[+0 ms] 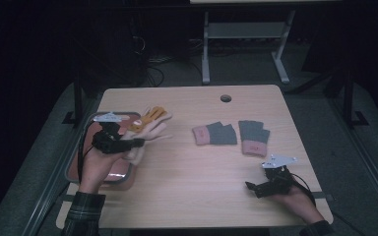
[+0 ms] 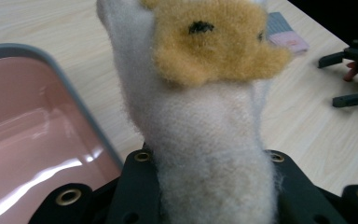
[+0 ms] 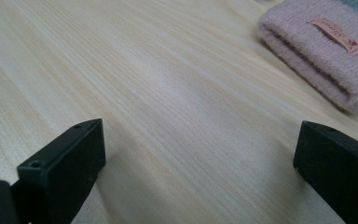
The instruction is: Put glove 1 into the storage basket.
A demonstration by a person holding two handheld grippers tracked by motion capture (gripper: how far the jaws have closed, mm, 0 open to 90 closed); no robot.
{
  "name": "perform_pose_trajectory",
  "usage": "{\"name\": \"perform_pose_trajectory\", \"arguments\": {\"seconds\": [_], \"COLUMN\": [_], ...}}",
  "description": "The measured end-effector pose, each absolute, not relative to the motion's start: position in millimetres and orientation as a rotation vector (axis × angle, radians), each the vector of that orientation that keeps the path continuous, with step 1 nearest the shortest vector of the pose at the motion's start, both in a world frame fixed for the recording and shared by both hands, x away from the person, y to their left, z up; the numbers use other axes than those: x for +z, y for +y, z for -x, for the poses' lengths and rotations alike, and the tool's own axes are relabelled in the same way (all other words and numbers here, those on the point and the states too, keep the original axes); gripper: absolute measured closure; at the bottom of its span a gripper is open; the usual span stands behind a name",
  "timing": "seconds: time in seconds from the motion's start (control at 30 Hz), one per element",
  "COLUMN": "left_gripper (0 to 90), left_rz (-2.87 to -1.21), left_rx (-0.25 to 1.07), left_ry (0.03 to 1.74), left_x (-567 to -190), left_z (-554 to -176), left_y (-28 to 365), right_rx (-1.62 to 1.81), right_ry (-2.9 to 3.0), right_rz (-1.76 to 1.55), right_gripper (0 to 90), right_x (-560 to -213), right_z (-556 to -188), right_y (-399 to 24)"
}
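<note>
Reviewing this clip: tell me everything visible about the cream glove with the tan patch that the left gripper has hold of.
The cream glove is fuzzy knit, with a tan plush patch bearing small black marks on one side. The left gripper is shut on its cuff end, the jaws pressing either side. Its fingers point away from the gripper over the wooden table, just beyond the corner of the grey-rimmed pink tray. Whether its fingers rest on the table cannot be told.
</note>
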State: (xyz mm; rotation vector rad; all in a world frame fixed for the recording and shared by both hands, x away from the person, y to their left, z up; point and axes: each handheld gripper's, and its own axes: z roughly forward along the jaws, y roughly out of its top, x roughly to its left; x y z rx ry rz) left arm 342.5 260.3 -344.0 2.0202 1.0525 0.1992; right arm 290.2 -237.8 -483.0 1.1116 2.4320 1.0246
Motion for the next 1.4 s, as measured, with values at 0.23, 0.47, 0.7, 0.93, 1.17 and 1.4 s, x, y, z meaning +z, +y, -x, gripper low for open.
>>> {"name": "perform_pose_trajectory", "arguments": {"seconds": [0.23, 0.47, 0.7, 0.93, 1.17, 1.4], "left_gripper": [70.0, 70.0, 70.1, 70.0, 70.0, 69.8], "left_rz": [-1.999, -1.966, -1.964, -1.938, -1.943, -2.006], "left_rx": [0.239, 0.274, 0.343, 0.378, 0.383, 0.340], "left_ry": [1.106, 1.168, 1.244, 1.327, 1.397, 1.418], "left_x": [-344, -344, -346, -353, -368, -386], "left_z": [-343, -343, -343, -345, -351, -362], "left_y": [279, 297, 316, 337, 348, 344], "right_rx": [1.026, 1.025, 1.025, 1.026, 1.026, 1.026], "right_ry": [2.431, 2.432, 2.432, 2.431, 2.431, 2.429], "right_rz": [-1.112, -1.113, -1.111, -1.113, -1.113, -1.110], "right_gripper": [1.9, 1.9, 1.9, 1.9, 1.9, 1.9], "right_x": [-483, -483, -483, -483, -483, -483], "right_z": [-290, -290, -290, -290, -290, -290], "right_y": [-238, -238, -238, -238, -238, -238]}}
